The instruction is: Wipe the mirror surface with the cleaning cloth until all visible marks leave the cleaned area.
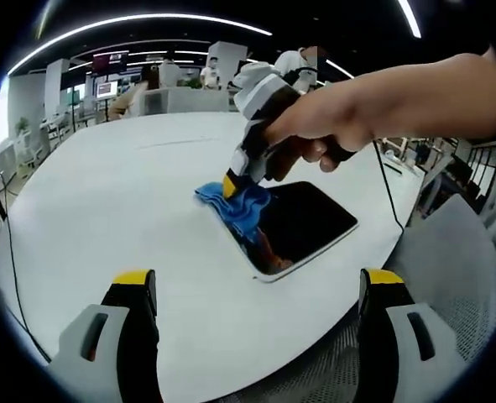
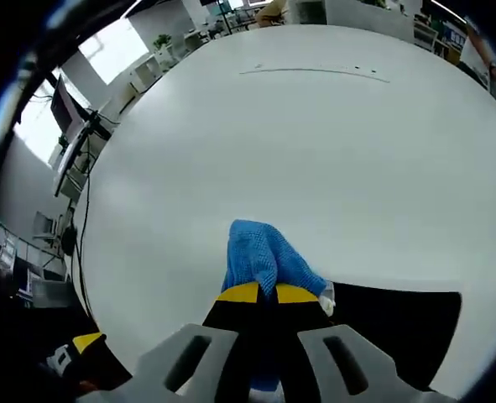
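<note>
The right hand-held gripper [image 2: 268, 295] has its yellow-tipped jaws pressed together on the blue cleaning cloth [image 2: 263, 259], which bunches out ahead of them. In the left gripper view the same tool comes in from the right, held in a person's hand [image 1: 348, 117], with the cloth [image 1: 235, 204] pressed down at the far-left corner of the mirror [image 1: 310, 225]. The mirror lies flat on the worktop [image 1: 122, 201], a dark rounded rectangle with a pale rim. The left hand-held gripper [image 1: 260, 290] hangs nearer, its jaws spread wide with nothing between them, well apart from the mirror.

Risks, as I judge them: the cloth sits half over the mirror's edge, so a stroke from here could run onto the bare worktop and miss the glass. The mirror rests loose, with nothing steadying it, so a firm push could slide it across the smooth surface. The cloth is only pinched at one fold; it may drag out of the jaws under pressure. The hard jaw tips are close to the glass and could scrape it if the cloth bunches aside. Whether marks remain on the dark surface I cannot tell.

The worktop is broad, white, round-edged and smooth. A mesh-backed chair [image 1: 453, 260] stands at the near right. Beyond lies an open office with ceiling light strips [image 1: 147, 21], desks with monitors [image 1: 109, 84] and seated people [image 1: 138, 92] far off.
</note>
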`<state>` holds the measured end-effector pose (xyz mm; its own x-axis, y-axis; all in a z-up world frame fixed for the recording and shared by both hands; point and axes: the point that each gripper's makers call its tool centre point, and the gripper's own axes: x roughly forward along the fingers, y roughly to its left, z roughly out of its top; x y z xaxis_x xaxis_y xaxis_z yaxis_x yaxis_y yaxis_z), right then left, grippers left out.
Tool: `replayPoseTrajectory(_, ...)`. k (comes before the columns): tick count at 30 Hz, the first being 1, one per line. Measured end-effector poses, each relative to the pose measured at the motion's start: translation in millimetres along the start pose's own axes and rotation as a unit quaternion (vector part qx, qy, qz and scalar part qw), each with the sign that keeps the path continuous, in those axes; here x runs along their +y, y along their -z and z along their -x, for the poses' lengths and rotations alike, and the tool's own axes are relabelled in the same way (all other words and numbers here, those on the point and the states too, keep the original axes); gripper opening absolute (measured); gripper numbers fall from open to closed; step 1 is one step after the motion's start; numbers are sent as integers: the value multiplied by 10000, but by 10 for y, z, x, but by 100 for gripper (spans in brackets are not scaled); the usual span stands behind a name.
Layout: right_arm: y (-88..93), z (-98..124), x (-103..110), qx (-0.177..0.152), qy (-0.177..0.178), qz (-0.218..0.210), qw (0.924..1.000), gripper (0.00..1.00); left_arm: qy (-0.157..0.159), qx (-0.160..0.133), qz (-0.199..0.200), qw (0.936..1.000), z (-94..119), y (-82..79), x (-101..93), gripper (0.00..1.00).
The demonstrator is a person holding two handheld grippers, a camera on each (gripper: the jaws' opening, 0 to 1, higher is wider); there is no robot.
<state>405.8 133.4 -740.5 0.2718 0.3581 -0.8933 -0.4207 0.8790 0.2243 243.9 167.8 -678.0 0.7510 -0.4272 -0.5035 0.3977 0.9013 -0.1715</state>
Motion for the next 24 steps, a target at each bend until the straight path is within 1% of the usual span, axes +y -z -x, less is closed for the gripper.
replayPoseTrajectory(8,17,31,10,-18,-61,18,10000,0,-29,7,21,10000,5,3,5,99)
replayPoseTrajectory(10,23,43,7,-21,-65,-59,10000,0,-120,-45,-72,9999,13,-20,40,99)
replayPoseTrajectory(11,26,46,-1,-28,-60,-70,10000,0,-128,-117,-96,9998,20,-48,38,99)
replayPoseTrajectory(12,28,44,-10,-41,-55,-64,10000,0,-103,-120,-80,9998,19,-49,26,99)
replayPoseTrajectory(14,23,33,-25,-44,-47,-51,10000,0,-99,-68,-64,9999,13,-32,27,99)
replayPoseTrajectory(20,15,9,-136,-31,-26,-111,9999,0,-67,-73,-1,10000,11,-30,15,99)
replayPoseTrajectory(24,36,42,-172,-32,-2,-127,9999,0,-62,-62,16,10000,7,-20,16,99)
